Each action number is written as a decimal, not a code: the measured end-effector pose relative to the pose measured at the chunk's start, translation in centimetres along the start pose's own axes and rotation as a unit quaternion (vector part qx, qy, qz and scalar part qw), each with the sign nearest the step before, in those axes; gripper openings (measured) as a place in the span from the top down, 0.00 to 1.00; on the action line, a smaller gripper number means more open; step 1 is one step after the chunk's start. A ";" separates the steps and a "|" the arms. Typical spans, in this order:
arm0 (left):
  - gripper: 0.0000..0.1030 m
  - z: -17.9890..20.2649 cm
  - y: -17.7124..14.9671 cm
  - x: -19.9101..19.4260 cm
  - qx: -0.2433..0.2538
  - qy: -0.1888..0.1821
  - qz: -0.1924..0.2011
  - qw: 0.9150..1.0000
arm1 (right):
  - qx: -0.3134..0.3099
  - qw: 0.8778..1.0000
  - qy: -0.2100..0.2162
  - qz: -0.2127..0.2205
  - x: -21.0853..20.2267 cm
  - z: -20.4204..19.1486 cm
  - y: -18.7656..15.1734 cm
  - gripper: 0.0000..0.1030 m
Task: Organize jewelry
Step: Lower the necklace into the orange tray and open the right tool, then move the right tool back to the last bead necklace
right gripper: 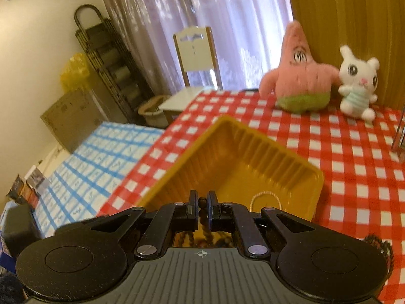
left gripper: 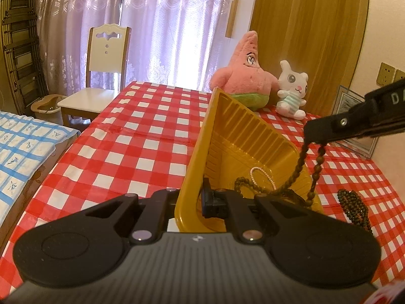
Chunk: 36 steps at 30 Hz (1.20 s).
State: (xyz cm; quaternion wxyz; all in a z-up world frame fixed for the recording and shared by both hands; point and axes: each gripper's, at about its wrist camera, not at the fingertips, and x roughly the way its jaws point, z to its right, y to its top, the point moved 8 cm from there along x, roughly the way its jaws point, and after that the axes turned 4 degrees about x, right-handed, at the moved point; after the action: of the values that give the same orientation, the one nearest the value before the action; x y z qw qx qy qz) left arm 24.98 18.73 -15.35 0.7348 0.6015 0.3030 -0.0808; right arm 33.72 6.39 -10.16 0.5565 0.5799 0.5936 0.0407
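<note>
I've got the table (left gripper: 141, 136) under a red-white check cloth, w/ a pink plush (left gripper: 244, 76) and white bunny (left gripper: 293, 91) at the far edge, touching each other. Yellow tray (left gripper: 227, 131) sits mid-table; my L gripper (left gripper: 195, 202) is clamped on its near wall, one finger inside, one outside, tray tipped up on that side. My R gripper (right gripper: 201, 200) hangs over the tray, jaws pinched on a brown bead strand (left gripper: 298, 164) that droops down into the tray's near corner. Inside the tray lies a pearl loop (left gripper: 263, 177), just beside the brown beads. Another dark bead bunch (left gripper: 353, 207) lies on the cloth, R of the tray, outside it.
</note>
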 end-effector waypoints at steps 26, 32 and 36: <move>0.94 0.0 -0.2 0.0 0.007 0.007 -0.003 1.000 | 0.086 0.994 -0.042 0.056 -6.5 4.9 -1.3 0.49; 0.94 0.1 -0.2 0.0 0.008 0.009 -0.002 1.000 | 0.143 0.982 -0.112 0.049 -10.2 10.1 -5.0 0.48; 0.94 0.0 -0.1 0.0 0.009 0.010 -0.002 1.000 | 0.170 0.971 -0.165 0.040 -12.8 13.9 -7.5 0.48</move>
State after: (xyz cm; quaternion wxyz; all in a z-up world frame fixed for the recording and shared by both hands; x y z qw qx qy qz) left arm 24.89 18.65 -15.45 0.7260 0.6081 0.3111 -0.0793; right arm 35.06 -13.72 -12.78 0.5380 0.6880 0.4682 -0.1341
